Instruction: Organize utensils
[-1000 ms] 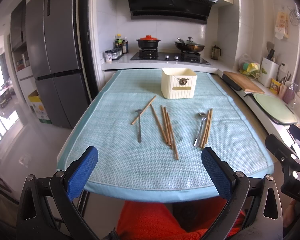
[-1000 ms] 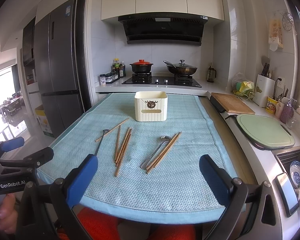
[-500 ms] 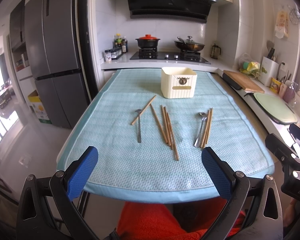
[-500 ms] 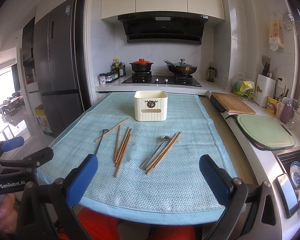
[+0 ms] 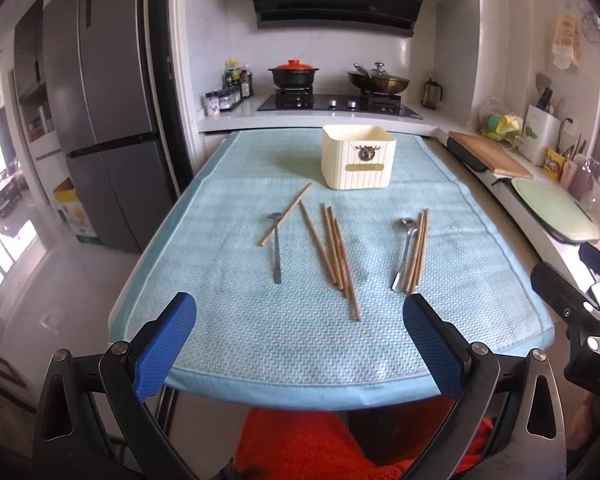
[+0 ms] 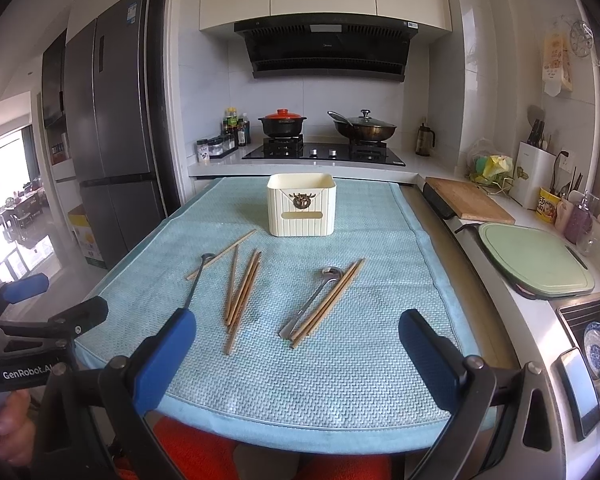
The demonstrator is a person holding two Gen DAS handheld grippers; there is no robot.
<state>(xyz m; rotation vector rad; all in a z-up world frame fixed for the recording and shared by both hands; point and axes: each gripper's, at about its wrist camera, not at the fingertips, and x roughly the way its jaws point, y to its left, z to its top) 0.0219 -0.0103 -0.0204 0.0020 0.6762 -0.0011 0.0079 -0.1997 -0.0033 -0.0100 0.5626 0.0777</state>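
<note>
Several wooden chopsticks (image 5: 334, 254) lie in the middle of a light blue mat (image 5: 300, 332), one more (image 5: 286, 214) crossing a metal spoon (image 5: 276, 248) on the left. A second spoon (image 5: 404, 254) lies beside a chopstick pair (image 5: 418, 250) on the right. A cream utensil box (image 5: 358, 162) stands upright behind them. The same spread shows in the right wrist view: chopsticks (image 6: 244, 294), spoon and pair (image 6: 320, 300), box (image 6: 302, 210). My left gripper (image 5: 300, 340) is open and empty at the mat's near edge. My right gripper (image 6: 296, 354) is open and empty too.
A stove with a red-lidded pot (image 6: 282, 122) and a wok (image 6: 364, 128) stands behind the table. A wooden board (image 6: 466, 198), a green board (image 6: 534, 258) and a sink (image 6: 592, 332) line the right counter. A grey fridge (image 6: 108, 128) stands left.
</note>
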